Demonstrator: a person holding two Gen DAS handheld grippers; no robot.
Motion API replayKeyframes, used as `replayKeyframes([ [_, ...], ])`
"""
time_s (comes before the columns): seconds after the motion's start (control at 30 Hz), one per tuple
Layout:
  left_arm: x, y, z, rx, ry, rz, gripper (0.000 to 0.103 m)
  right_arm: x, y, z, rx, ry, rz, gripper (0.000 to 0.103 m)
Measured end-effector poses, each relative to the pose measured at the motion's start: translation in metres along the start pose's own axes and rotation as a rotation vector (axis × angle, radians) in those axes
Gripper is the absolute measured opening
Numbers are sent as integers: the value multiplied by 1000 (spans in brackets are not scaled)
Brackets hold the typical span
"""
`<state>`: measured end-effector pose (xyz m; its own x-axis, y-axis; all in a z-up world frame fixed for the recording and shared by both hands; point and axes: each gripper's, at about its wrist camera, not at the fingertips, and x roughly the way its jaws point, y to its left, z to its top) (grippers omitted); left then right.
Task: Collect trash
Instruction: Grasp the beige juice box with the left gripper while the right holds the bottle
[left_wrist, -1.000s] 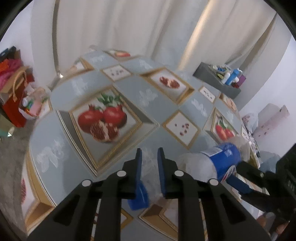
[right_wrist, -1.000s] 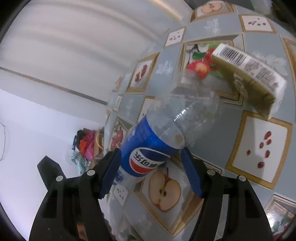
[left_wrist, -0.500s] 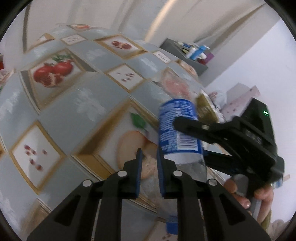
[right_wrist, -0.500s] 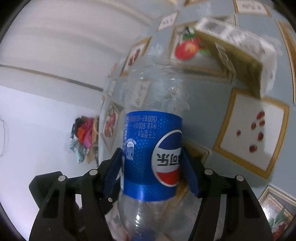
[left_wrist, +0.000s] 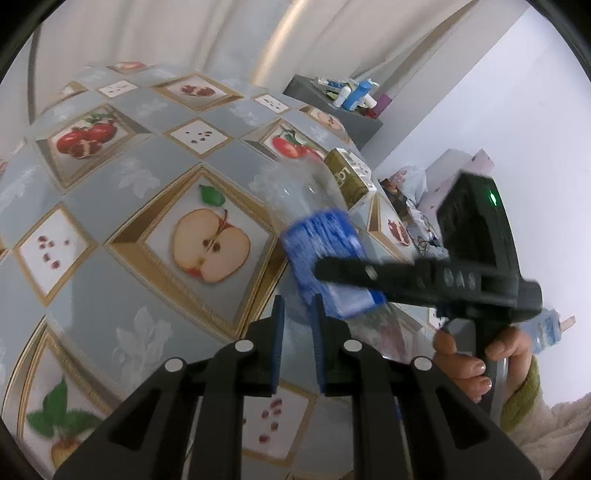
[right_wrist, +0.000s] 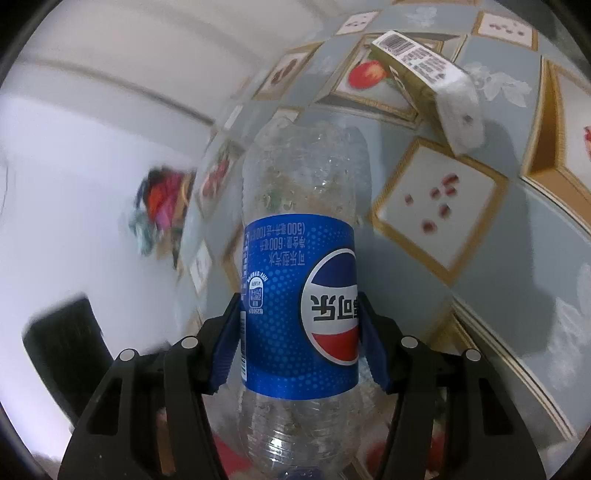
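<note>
My right gripper (right_wrist: 299, 332) is shut on an empty clear Pepsi bottle (right_wrist: 299, 280) at its blue label, holding it upside down above the table. In the left wrist view the bottle (left_wrist: 325, 251) shows blurred, clamped by the right gripper (left_wrist: 354, 273). My left gripper (left_wrist: 297, 321) has its jaws nearly closed with a narrow gap, just below and in front of the bottle; nothing shows between them. A small olive carton with a barcode (right_wrist: 424, 70) lies on the table beyond the bottle; it also shows in the left wrist view (left_wrist: 347, 173).
The table wears a grey cloth with fruit pictures (left_wrist: 147, 177). A grey shelf with bottles (left_wrist: 343, 99) stands behind it. Bags and clutter (left_wrist: 410, 184) lie by the white wall at the right. Colourful bags (right_wrist: 162, 206) sit on the floor.
The right gripper closed on the bottle, lifted it off the table and turned it upright-inverted. The left gripper swung right, toward the bottle.
</note>
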<state>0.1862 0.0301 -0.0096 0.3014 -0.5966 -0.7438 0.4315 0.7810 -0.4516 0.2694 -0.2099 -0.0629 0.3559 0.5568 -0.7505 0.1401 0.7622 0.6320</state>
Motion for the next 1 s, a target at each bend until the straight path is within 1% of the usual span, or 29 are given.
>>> replayKeyframes([
  [0.13, -14, -2, 1, -2, -34, 32, 15, -18, -1, -25, -65, 33, -53, 56],
  [0.23, -16, -7, 8, -2, -55, 38, 15, -41, -12, -45, -72, 24, -106, 55],
  [0.37, -4, -23, 22, 12, -53, 17, 15, -76, -37, -64, -10, -31, -169, 55],
  [0.47, 16, -39, 34, 39, -37, 5, 15, -103, -60, -68, 48, -93, -213, 55],
  [0.57, 39, -54, 48, 52, -15, -7, 16, -117, -75, -64, 79, -145, -241, 55],
  [0.63, 54, -63, 58, 62, -11, 0, 22, -120, -79, -52, 77, -174, -262, 55],
  [0.7, 67, -72, 71, 73, -18, 11, 34, -119, -78, -41, 57, -193, -283, 55],
  [0.77, 79, -79, 84, 81, -23, 30, 39, -114, -76, -24, 41, -206, -295, 55],
  [0.8, 86, -82, 91, 83, -26, 34, 45, -111, -76, -15, 32, -210, -297, 55],
  [0.87, 100, -87, 104, 78, -32, 57, 51, -108, -76, -4, 17, -219, -306, 55],
  [1.0, 128, -90, 122, 53, -14, 85, 54, -105, -81, 18, 5, -240, -320, 55],
])
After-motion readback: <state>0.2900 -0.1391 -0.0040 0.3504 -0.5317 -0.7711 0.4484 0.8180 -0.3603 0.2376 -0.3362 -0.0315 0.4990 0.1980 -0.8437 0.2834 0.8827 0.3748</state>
